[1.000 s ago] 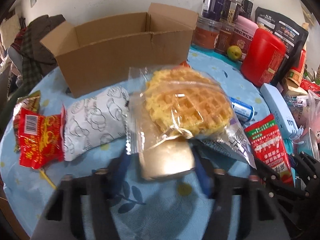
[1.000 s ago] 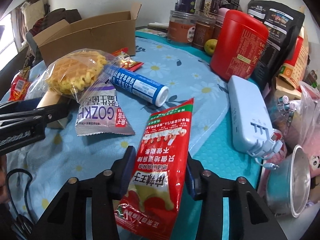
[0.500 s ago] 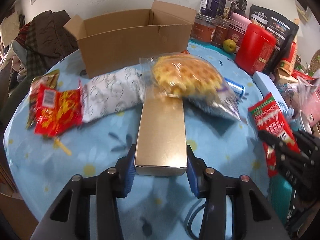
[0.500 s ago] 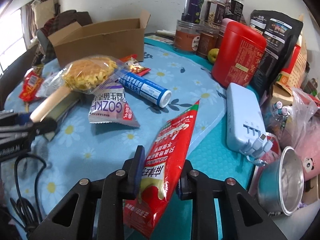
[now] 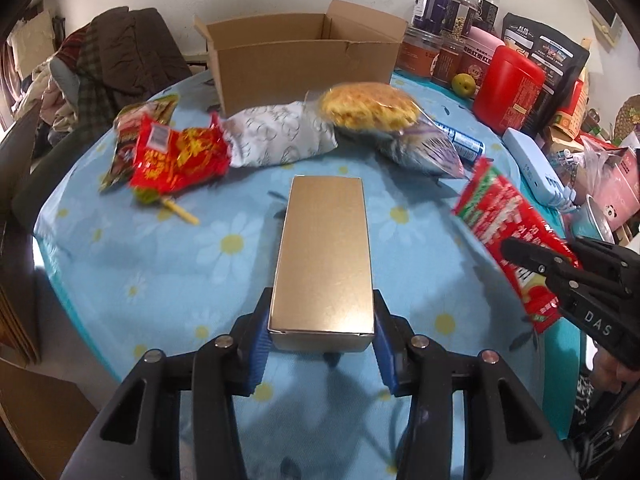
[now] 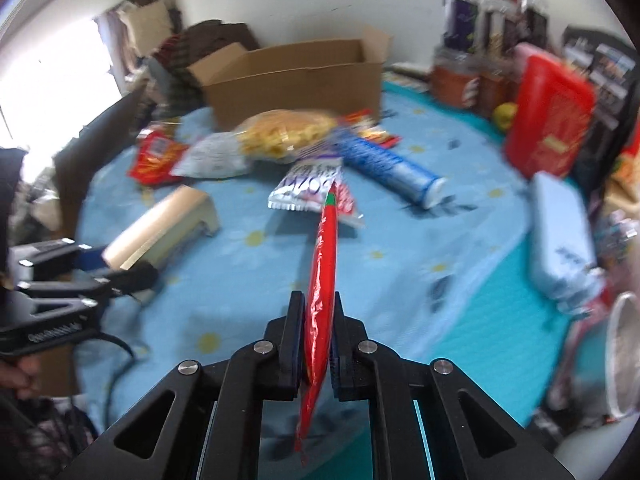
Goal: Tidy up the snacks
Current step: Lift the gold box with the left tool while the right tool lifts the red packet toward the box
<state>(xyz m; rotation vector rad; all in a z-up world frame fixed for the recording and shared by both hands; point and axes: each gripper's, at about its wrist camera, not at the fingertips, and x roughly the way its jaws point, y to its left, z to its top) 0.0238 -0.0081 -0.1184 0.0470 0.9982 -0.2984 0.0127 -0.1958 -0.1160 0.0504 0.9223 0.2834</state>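
Observation:
My left gripper (image 5: 322,320) is shut on a long gold box (image 5: 325,256) and holds it level above the blue flowered tablecloth (image 5: 224,264); the box also shows in the right wrist view (image 6: 160,228). My right gripper (image 6: 318,316) is shut on a red snack packet (image 6: 323,280), held edge-on; in the left wrist view the packet (image 5: 508,220) hangs at the right. An open cardboard box (image 5: 304,60) stands at the back of the table. A waffle bag (image 5: 372,112), a white pillow bag (image 5: 280,140) and red packets (image 5: 176,156) lie in front of it.
A blue tube (image 6: 392,168) and a silver-purple packet (image 6: 308,188) lie mid-table. Jars (image 5: 452,20), a red canister (image 5: 508,92), dark bags (image 5: 556,60) and a pale blue power strip (image 5: 532,164) crowd the right side. Clothes (image 5: 108,64) are piled at the left.
My left gripper pulled the gold box out from under the waffle bag and raised it. My right gripper closed on the red packet and lifted it off the table, turning it edge-on.

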